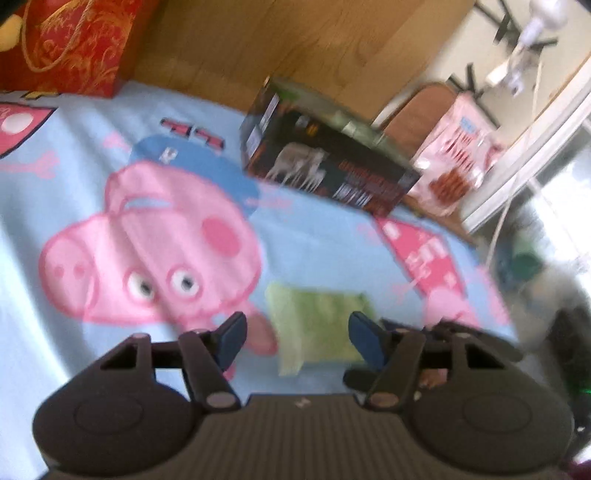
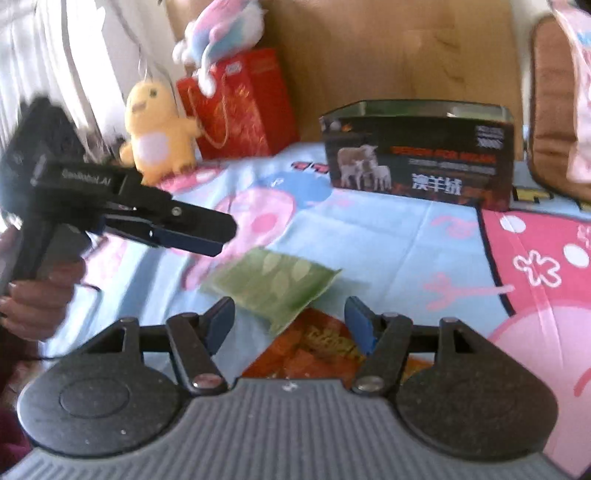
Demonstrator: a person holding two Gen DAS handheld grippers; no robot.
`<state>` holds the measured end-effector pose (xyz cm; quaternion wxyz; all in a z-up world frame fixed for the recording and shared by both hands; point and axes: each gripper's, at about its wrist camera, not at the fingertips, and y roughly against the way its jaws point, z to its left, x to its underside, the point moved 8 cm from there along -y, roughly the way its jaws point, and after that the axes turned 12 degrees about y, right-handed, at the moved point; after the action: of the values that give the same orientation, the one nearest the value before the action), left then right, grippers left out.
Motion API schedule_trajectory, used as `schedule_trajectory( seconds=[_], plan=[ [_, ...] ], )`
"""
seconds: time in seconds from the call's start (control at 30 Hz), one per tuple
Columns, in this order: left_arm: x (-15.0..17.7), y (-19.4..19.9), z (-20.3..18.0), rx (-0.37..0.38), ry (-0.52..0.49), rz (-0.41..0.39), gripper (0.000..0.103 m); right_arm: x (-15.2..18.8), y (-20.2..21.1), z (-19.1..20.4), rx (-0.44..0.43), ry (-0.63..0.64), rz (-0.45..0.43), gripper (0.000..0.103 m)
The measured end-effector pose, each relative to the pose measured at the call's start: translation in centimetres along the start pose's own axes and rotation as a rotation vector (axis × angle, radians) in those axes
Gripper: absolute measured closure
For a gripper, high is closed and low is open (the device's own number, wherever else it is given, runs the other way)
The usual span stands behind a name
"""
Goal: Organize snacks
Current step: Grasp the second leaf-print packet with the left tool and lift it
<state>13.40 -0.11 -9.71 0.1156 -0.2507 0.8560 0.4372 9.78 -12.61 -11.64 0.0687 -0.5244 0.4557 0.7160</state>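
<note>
A green snack packet (image 1: 317, 325) lies flat on the cartoon pig bedsheet (image 1: 92, 177), just ahead of my open, empty left gripper (image 1: 295, 334). In the right wrist view the same green packet (image 2: 273, 284) lies just ahead of my open, empty right gripper (image 2: 290, 321), and an orange-red snack packet (image 2: 314, 350) lies under and between its fingers. The left gripper (image 2: 218, 240) shows there from the side, hovering just left of the green packet. A dark open box with sheep pictures (image 2: 421, 151) stands at the back of the bed; it also shows in the left wrist view (image 1: 325, 162).
A red gift bag (image 2: 236, 107), a yellow plush chick (image 2: 155, 133) and a pastel plush toy (image 2: 221, 33) stand at the back left by the wooden headboard (image 2: 388, 48). A pink snack bag (image 1: 454, 155) leans beside the box. The bed's edge (image 1: 495, 295) drops off to the right.
</note>
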Motion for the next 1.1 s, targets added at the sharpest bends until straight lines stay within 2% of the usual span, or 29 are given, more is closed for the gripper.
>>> schedule_trajectory(
  seconds=[0.03,0.07,0.1,0.17,0.2,0.27,0.4,0.5,0.63,0.7,0.77,0.83,0.93,1.1],
  plan=[
    [0.4,0.3,0.1,0.010,-0.002,-0.017,0.043,-0.1,-0.4,0.7,0.010,0.020,0.007,0.046],
    [0.6,0.5,0.0,0.019,-0.006,-0.015,0.046,0.1,-0.4,1.0,0.004,0.026,0.009,0.049],
    [0.9,0.7,0.0,0.028,-0.008,-0.011,0.056,0.1,-0.5,1.4,0.008,0.026,0.004,0.049],
    [1.3,0.9,-0.1,0.055,0.006,0.006,0.057,0.0,-0.7,2.2,0.025,0.045,0.001,0.051],
    [1.5,1.2,-0.1,0.061,0.008,0.004,0.057,-0.1,-0.9,2.5,0.036,0.056,0.001,0.058],
    [1.7,2.1,-0.4,0.063,-0.008,-0.012,0.057,-0.4,-0.9,3.2,0.052,0.088,-0.009,0.058],
    [2.5,3.7,-1.0,0.099,-0.042,-0.028,0.056,-0.5,0.4,4.4,0.056,0.141,-0.024,0.058],
    [3.6,4.0,-1.2,0.116,-0.059,-0.014,0.055,-0.3,1.3,4.5,0.048,0.130,-0.035,0.057],
    [4.4,4.1,-0.6,0.093,-0.066,-0.004,0.043,0.5,1.6,4.2,0.041,0.093,-0.020,0.055],
    [4.0,5.1,-0.1,0.099,-0.055,-0.034,0.033,1.3,1.4,3.6,0.058,0.064,0.013,0.053],
    [3.3,6.4,0.3,0.120,-0.034,-0.073,0.028,1.8,1.6,3.1,0.065,0.042,0.026,0.052],
    [2.5,7.6,0.8,0.143,0.000,-0.101,0.027,1.9,2.2,2.9,0.073,0.023,0.016,0.042],
    [1.7,8.5,1.5,0.177,0.046,-0.114,0.027,1.9,3.0,2.8,0.096,0.015,-0.014,0.036],
    [1.9,7.4,1.0,0.180,0.030,-0.077,0.027,1.7,3.1,3.1,0.076,0.020,-0.024,0.035]
  ],
)
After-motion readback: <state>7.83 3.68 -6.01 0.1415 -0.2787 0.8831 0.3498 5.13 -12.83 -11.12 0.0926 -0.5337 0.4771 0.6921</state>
